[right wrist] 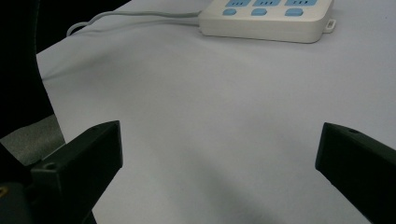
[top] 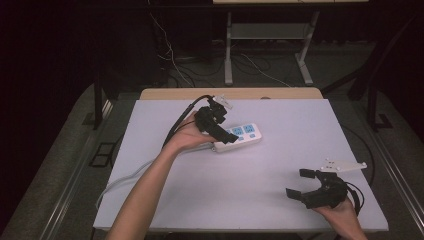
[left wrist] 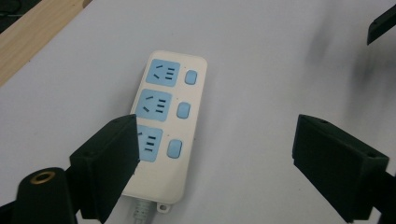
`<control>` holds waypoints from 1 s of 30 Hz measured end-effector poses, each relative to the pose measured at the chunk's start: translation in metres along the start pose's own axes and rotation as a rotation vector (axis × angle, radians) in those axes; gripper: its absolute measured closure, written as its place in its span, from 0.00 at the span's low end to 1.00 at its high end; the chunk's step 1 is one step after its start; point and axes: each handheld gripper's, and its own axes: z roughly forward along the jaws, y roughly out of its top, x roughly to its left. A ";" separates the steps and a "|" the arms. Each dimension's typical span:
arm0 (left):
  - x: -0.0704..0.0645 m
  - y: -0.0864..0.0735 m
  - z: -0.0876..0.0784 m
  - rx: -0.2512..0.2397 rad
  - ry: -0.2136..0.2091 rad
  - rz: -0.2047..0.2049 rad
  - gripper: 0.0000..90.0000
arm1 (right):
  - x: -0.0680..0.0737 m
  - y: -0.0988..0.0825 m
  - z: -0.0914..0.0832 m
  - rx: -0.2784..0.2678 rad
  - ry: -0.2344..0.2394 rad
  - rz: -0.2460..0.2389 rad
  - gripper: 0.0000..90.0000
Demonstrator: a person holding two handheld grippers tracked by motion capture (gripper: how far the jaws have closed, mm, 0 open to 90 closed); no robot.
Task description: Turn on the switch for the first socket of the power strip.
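The power strip (top: 239, 135) lies flat on the surface (top: 280, 165), near its middle and a little toward the far edge. The left tool (top: 226, 134) hangs directly over the strip's near-left end, its jaws apart; in the left gripper view one jaw stands over the socket nearest the cable end, and the other stands over bare surface beside the strip. The strip's cable (top: 122, 179) runs from under this tool toward the surface's near-left edge. The right tool (top: 299, 184) sits well apart from the strip, at the near-right corner of the surface, jaws wide and pointing left, with bare surface between them. The strip lies ahead of it, far off.
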 end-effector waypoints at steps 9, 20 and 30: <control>0.010 -0.002 0.007 -0.004 0.013 -0.007 0.26 | 0.000 0.000 0.000 0.001 0.001 0.000 0.00; 0.021 -0.005 0.018 -0.026 -0.002 -0.032 0.44 | 0.000 0.000 0.001 0.008 0.002 -0.002 0.00; 0.027 -0.008 0.029 -0.024 -0.022 -0.046 0.61 | 0.000 -0.001 0.001 0.009 0.002 -0.005 0.00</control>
